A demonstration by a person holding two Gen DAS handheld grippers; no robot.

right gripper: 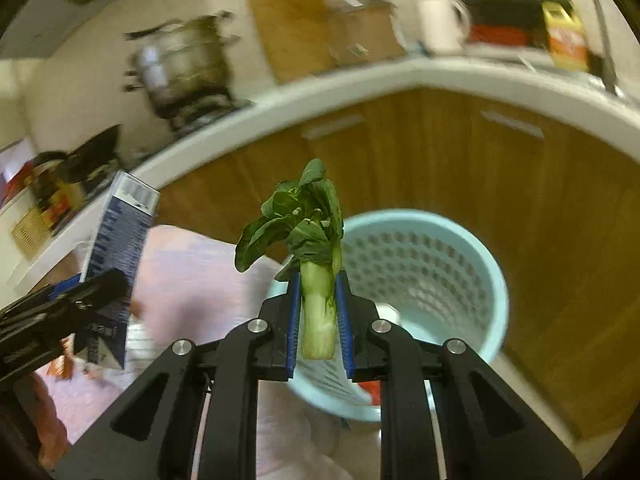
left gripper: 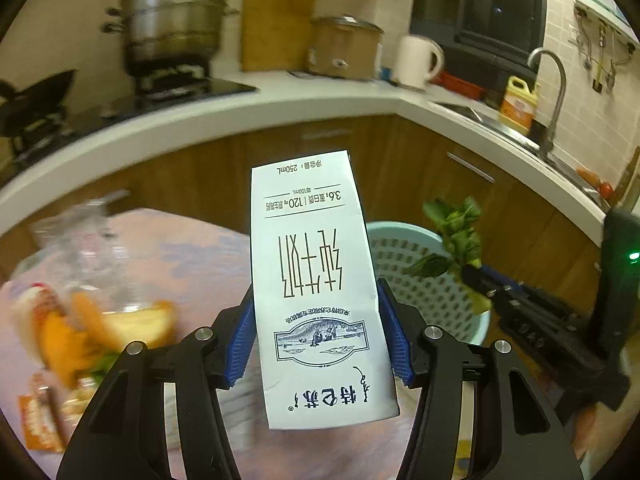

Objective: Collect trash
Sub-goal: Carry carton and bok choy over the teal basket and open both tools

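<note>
My left gripper (left gripper: 318,312) is shut on a white milk carton (left gripper: 316,280) with upside-down print, held above the pink-clothed table (left gripper: 192,256). The carton's blue side also shows in the right wrist view (right gripper: 120,256). My right gripper (right gripper: 318,280) is shut on the pale stalk of a green leafy vegetable (right gripper: 316,304), held upright just above the near rim of a light-blue perforated bin (right gripper: 432,264). In the left wrist view the vegetable (left gripper: 456,240) and the right gripper (left gripper: 478,284) hang over the bin (left gripper: 420,276).
Orange peels, a clear plastic bag and snack wrappers (left gripper: 80,320) lie on the table's left part. Behind runs a white counter (left gripper: 280,104) with wooden cabinets, a steel pot (left gripper: 176,24) on a stove, a white jug (left gripper: 416,60) and a sink tap (left gripper: 556,92).
</note>
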